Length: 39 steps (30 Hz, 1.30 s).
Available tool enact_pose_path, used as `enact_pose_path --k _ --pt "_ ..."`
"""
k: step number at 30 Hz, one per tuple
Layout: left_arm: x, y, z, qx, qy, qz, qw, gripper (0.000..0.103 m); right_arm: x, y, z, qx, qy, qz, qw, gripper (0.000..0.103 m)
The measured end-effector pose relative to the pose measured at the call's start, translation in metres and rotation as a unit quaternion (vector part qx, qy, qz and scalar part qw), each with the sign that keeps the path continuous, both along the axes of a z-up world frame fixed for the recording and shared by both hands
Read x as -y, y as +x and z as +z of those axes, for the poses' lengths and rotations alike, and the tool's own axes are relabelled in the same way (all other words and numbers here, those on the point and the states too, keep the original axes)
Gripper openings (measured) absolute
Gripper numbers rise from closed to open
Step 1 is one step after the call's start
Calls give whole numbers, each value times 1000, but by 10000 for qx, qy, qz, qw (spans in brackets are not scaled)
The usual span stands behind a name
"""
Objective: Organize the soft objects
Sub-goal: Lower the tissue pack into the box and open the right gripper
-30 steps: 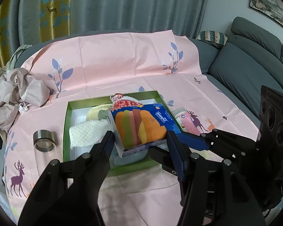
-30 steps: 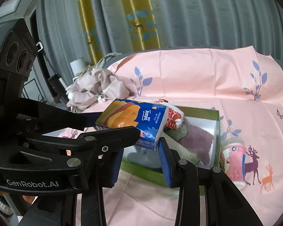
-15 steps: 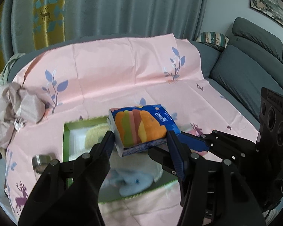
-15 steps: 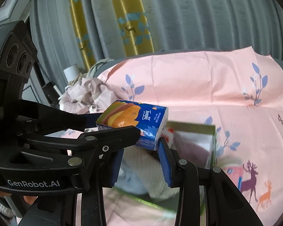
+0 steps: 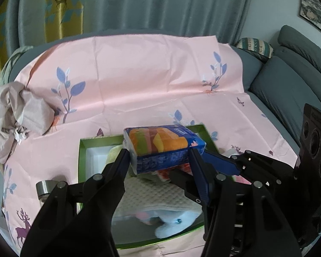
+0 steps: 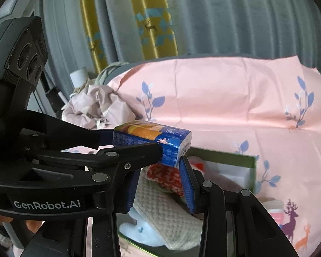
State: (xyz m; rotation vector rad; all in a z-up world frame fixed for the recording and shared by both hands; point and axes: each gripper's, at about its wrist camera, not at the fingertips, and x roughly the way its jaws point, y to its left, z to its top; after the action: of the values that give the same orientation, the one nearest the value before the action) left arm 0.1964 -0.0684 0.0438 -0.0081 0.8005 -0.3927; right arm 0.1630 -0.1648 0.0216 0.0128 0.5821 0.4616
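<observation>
Holding tissue pack (image 5: 163, 145) above box (image 5: 81, 160)
</observation>
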Motion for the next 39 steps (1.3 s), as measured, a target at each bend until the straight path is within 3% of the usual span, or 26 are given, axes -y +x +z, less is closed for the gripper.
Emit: enact_pose_path --k 17,39 --pt "-20 11 -27 -264 -88 153 9995 56 -21 15 -23 -265 -265 118 9992 40" --pt "-28 15 -40 -533 -262 264 9979 57 -29 21 -32 -427 -482 104 9979 40"
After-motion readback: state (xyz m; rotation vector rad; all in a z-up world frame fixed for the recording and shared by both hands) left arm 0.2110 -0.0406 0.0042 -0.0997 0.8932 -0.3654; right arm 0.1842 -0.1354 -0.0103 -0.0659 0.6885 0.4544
